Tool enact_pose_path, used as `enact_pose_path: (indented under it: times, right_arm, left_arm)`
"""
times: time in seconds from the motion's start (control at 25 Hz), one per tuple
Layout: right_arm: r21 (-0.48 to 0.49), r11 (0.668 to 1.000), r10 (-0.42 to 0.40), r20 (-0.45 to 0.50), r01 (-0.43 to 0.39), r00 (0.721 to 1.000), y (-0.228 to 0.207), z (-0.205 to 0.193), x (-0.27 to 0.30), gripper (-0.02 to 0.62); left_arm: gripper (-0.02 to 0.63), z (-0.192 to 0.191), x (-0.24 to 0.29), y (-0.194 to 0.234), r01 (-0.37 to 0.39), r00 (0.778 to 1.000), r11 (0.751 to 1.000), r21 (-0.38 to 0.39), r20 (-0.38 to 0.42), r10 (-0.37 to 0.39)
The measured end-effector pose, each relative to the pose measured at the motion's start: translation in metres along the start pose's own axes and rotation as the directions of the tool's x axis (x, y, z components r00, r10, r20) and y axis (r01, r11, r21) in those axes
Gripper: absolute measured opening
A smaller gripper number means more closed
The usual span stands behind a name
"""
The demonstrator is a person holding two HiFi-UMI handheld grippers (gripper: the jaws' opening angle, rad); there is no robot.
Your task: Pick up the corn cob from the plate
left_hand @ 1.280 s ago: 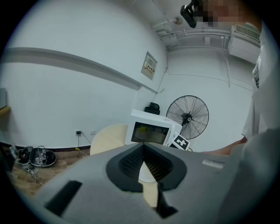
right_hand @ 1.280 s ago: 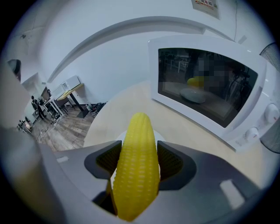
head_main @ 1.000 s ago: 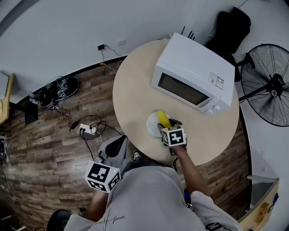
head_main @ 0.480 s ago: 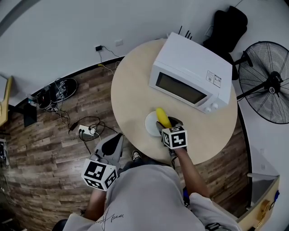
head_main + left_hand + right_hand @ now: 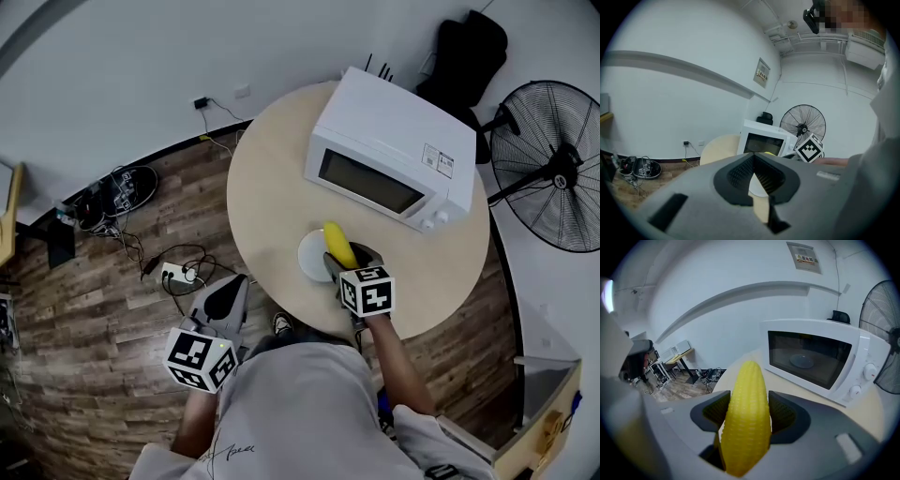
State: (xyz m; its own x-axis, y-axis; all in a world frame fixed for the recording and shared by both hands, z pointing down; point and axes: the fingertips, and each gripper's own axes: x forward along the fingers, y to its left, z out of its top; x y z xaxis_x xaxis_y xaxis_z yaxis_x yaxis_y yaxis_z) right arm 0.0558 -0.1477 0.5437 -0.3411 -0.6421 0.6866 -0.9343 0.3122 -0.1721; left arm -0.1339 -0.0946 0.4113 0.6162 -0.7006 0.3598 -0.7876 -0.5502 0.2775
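Observation:
The yellow corn cob (image 5: 746,418) stands between the jaws of my right gripper (image 5: 749,414), which is shut on it. In the head view the corn cob (image 5: 337,244) pokes out ahead of the right gripper (image 5: 349,260), above the white plate (image 5: 311,258) on the round table. The left gripper (image 5: 225,302) hangs off the table's near-left edge over the wooden floor. Its jaws are shut with nothing between them in the left gripper view (image 5: 752,180).
A white microwave (image 5: 389,164) with its door shut stands on the far half of the round beige table (image 5: 267,187). A standing fan (image 5: 553,173) is at the right. A power strip (image 5: 178,274) and cables lie on the floor at the left.
The corn cob has risen slightly off the plate in the right gripper. The left gripper has drifted a little toward the table.

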Motion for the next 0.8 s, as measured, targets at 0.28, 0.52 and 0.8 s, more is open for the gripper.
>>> enact_pose_path:
  times: [0.28,0.52,0.8]
  right_arm:
    - [0.022,1.000,-0.004,0.041,0.003,0.999,0.002,0.005,-0.017,0.268]
    - [0.043,0.999,-0.009,0.066,0.006,0.998,0.001,0.002,-0.035,0.268]
    - [0.058,0.998,-0.017,0.105,0.011,0.994,0.001,0.005,-0.055,0.268]
  left_arm:
    - [-0.003,-0.003,0.000,-0.006,0.021,1.000,1.000,-0.004,-0.005,-0.022]
    - [-0.003,-0.006,0.001,-0.011,0.028,1.000,1.000,0.000,-0.013,-0.028]
    - [-0.003,-0.009,0.005,-0.017,0.044,0.999,0.999,0.009,-0.026,-0.044]
